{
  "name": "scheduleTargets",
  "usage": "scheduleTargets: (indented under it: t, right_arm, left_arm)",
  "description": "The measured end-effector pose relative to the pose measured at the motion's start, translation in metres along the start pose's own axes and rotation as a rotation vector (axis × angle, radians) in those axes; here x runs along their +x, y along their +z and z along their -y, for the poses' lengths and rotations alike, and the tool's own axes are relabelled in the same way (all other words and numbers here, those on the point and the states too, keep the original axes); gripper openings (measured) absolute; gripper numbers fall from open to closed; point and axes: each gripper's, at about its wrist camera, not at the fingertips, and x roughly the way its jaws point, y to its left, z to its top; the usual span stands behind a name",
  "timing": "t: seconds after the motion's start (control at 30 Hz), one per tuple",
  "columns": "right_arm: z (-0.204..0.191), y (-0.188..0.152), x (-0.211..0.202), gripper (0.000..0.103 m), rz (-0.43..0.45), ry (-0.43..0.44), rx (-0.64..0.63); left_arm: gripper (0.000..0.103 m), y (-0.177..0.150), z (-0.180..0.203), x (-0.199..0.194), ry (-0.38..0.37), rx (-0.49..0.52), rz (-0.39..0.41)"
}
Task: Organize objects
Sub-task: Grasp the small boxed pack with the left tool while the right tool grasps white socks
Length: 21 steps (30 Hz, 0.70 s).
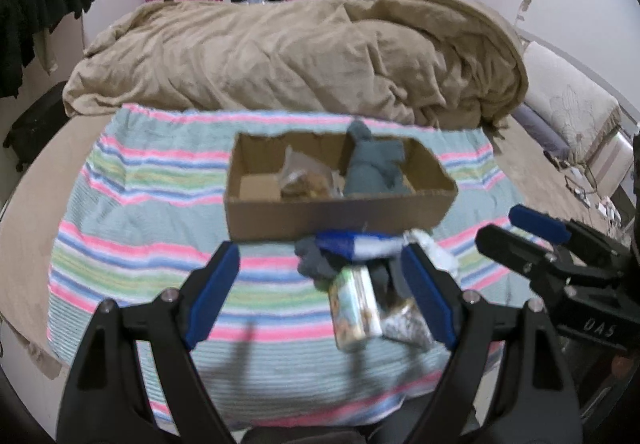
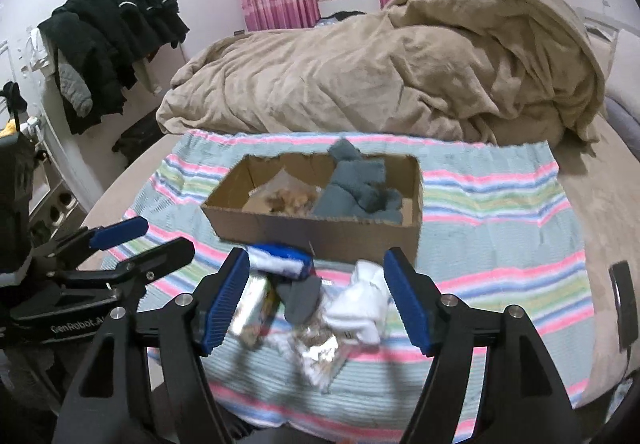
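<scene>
Cardboard is forming an open box (image 1: 336, 213) that is sitting on a striped cloth (image 1: 132, 228) on the bed, its long axis running left to right across both views. Inside it, a grey-blue sock (image 1: 370, 167) is lying at the right end, stretching toward the far wall, beside a clear bag of brown bits (image 1: 306, 179). Just in front of the box a small pile is resting: a blue-and-white sock (image 2: 280, 258), a white sock (image 2: 360, 302), a printed packet (image 1: 354, 310) pointing toward the box, and a foil bag (image 2: 320, 348). The left gripper (image 1: 320, 296) and right gripper (image 2: 316, 298) are hovering with fingers spread wide, holding nothing.
</scene>
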Motion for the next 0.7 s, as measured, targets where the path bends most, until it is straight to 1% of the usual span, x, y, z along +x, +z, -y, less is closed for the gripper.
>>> scheduleTargets:
  t: [0.23,0.43,0.5,0.53,0.6,0.63,0.7]
  right_arm:
    - [0.015,-0.023,0.010,0.073,-0.049,-0.005,0.030]
    - [0.025,-0.036,0.033,0.073,-0.098,0.001,0.054]
    - [0.028,-0.038,0.043,0.073,-0.110,-0.002,0.058]
    - [0.029,-0.038,0.047,0.073,-0.116,-0.002,0.061]
    - [0.032,-0.039,0.055,0.072,-0.127,0.003,0.069]
    - [0.033,-0.039,0.060,0.071,-0.134,0.004,0.073]
    - [0.036,-0.040,0.069,0.064,-0.150,0.003,0.079]
  left_arm:
    - [0.084,-0.023,0.006,0.025,-0.007,0.010,-0.075]
    - [0.084,-0.036,0.012,0.048,-0.017,0.026,-0.131]
    - [0.082,-0.039,0.013,0.056,-0.024,0.034,-0.149]
    - [0.081,-0.040,0.014,0.059,-0.029,0.036,-0.155]
    - [0.072,-0.043,0.015,0.068,-0.046,0.039,-0.176]
    - [0.069,-0.044,0.015,0.071,-0.053,0.039,-0.180]
    - [0.057,-0.047,0.016,0.078,-0.060,0.048,-0.191]
